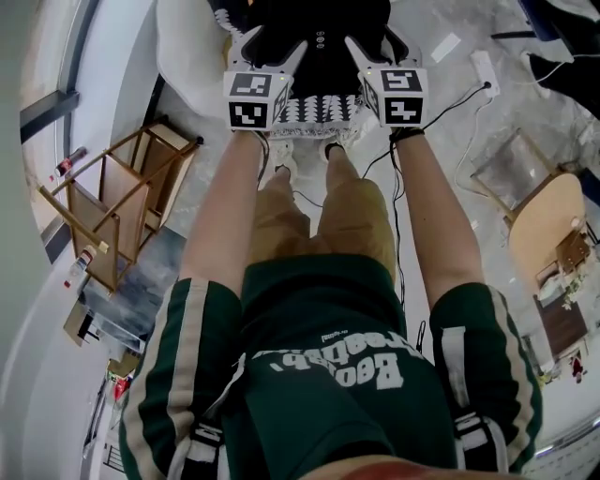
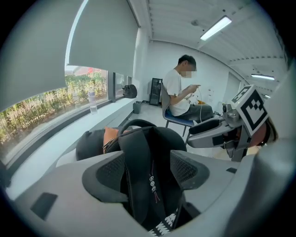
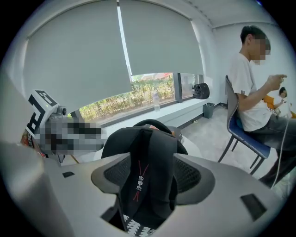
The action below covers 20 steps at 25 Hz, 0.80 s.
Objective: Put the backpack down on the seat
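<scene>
**Claws wide open, backpack straps between the jaws**

The backpack [image 1: 319, 28] stands upright against the white seat [image 1: 187, 42], straight ahead of the left claw [image 2: 149, 170] and right claw [image 3: 151, 173], which are side by side and equally near. Each claw's jaws gape, with a strap [image 2: 138, 171] running lengthwise between them, apparently unpinched. The backpack's base is hidden, so full contact with the seat cannot be confirmed.

head: steeply down from above | both gripper views: close, forward, sharing backpack [image 2: 143, 152]
</scene>
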{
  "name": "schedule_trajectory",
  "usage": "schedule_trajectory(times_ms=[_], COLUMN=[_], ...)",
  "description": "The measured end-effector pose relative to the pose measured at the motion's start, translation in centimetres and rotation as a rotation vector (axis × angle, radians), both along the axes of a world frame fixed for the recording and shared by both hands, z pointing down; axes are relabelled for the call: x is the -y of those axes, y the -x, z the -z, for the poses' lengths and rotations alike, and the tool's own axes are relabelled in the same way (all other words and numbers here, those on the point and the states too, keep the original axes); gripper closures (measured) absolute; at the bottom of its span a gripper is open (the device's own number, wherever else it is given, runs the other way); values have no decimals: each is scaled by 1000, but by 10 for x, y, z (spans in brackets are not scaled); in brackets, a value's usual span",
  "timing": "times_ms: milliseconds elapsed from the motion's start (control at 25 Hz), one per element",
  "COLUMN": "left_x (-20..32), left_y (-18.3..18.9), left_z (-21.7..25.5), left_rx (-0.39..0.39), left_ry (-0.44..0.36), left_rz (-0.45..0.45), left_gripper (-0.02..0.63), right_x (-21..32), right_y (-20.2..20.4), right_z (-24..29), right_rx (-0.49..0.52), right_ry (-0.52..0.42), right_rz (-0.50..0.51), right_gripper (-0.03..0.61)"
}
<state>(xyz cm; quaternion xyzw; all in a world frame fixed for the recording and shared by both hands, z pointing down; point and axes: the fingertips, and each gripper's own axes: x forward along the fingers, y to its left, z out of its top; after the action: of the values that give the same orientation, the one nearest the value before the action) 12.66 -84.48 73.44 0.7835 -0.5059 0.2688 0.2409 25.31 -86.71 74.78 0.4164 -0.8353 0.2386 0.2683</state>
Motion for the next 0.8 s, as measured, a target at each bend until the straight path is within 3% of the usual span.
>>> schedule_trajectory(times_ms=[240, 800], left_x=[-32, -185], left_y=[-16, 30], left_z=[59, 241], left_rx=[-13, -99], left_ry=[-93, -298], left_rz=[-114, -248], left_gripper=[304, 304], right_x=[-38, -200], right_y=[13, 77], right_z=[69, 255], right_rx=[1, -10], right_ry=[-97, -291], right_rz=[-17, -122], right_gripper=[316, 316])
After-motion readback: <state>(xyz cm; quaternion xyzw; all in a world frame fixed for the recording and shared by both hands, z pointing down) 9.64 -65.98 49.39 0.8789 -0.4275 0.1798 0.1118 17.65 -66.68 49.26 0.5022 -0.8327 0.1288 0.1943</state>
